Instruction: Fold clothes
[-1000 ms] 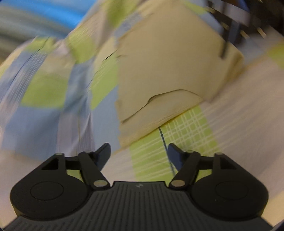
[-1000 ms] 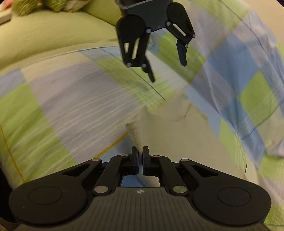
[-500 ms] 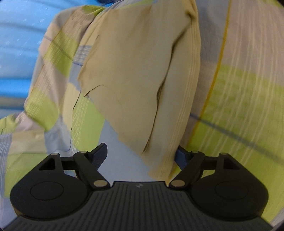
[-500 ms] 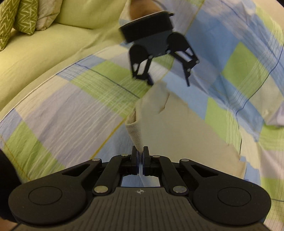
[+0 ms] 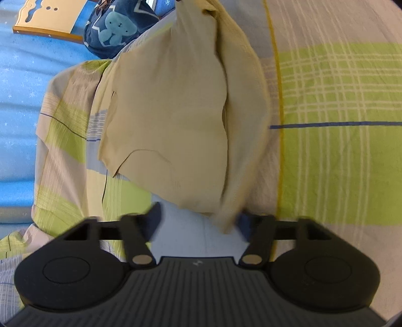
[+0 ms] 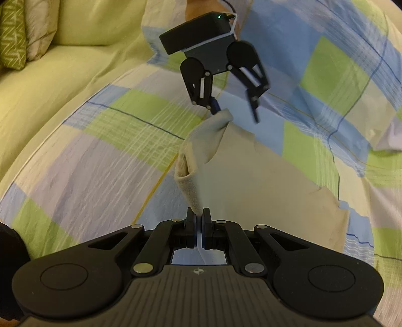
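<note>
A beige garment (image 5: pixel 170 120) lies on the checked quilt, one long edge folded up into a ridge. My right gripper (image 6: pixel 198 218) is shut on the near end of that ridge and holds it off the quilt. The garment (image 6: pixel 251 181) spreads flat to the right of it. My left gripper (image 6: pixel 235 110) hangs open over the far end of the ridge, one finger touching the raised corner. In the left wrist view the left gripper (image 5: pixel 198 218) is open, with the garment's corner between its fingers, close to the right one.
The blue, green and grey checked quilt (image 6: pixel 100 163) covers the surface, with a rumpled fold at right. A green sheet and pillows (image 6: pixel 32 30) lie at the back left. A navy cartoon cushion (image 5: pixel 118 25), a wooden board (image 5: pixel 47 22) and blue floor (image 5: pixel 17 100) lie beyond the quilt.
My left gripper has swung round and come down onto the garment's far corner, still open. My right gripper has stayed shut on the edge, which now stands up higher.
</note>
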